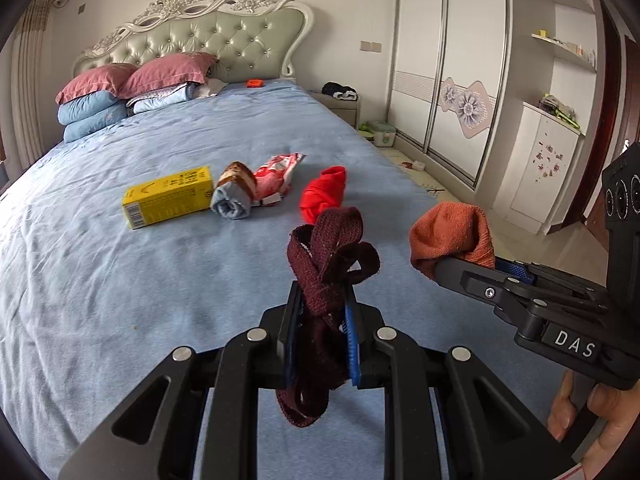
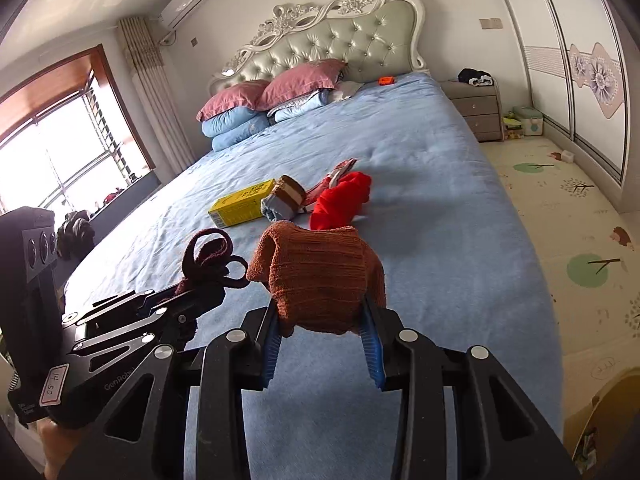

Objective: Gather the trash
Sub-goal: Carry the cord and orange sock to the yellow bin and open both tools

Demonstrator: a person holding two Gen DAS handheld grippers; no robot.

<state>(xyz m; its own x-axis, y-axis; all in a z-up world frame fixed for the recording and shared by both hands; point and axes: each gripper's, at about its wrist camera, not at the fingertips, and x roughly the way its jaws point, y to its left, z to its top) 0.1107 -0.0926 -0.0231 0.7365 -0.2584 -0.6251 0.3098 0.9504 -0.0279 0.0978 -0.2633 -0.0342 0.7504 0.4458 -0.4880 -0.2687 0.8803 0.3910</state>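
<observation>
My left gripper (image 1: 322, 304) is shut on a dark maroon fabric strap (image 1: 326, 256), whose loops stick up above the fingers and hang below them. To its right, my right gripper (image 2: 324, 312) is shut on a rust-orange knitted cloth (image 2: 320, 276), also seen as the orange cloth (image 1: 450, 236) in the left wrist view. Both are held above the blue bed sheet (image 1: 160, 280). Further up the bed lie a yellow box (image 1: 170, 196), a rolled grey and brown bundle (image 1: 236, 192), a red and white wrapper (image 1: 278, 174) and a red cloth (image 1: 324, 192).
Pillows and folded quilts (image 1: 100, 96) are stacked at the headboard, with a small orange object (image 1: 254, 83) beside them. A nightstand (image 2: 478, 110) and a sliding wardrobe (image 1: 448, 80) stand right of the bed. A patterned floor mat (image 2: 568, 220) runs alongside. A window (image 2: 60, 152) is at left.
</observation>
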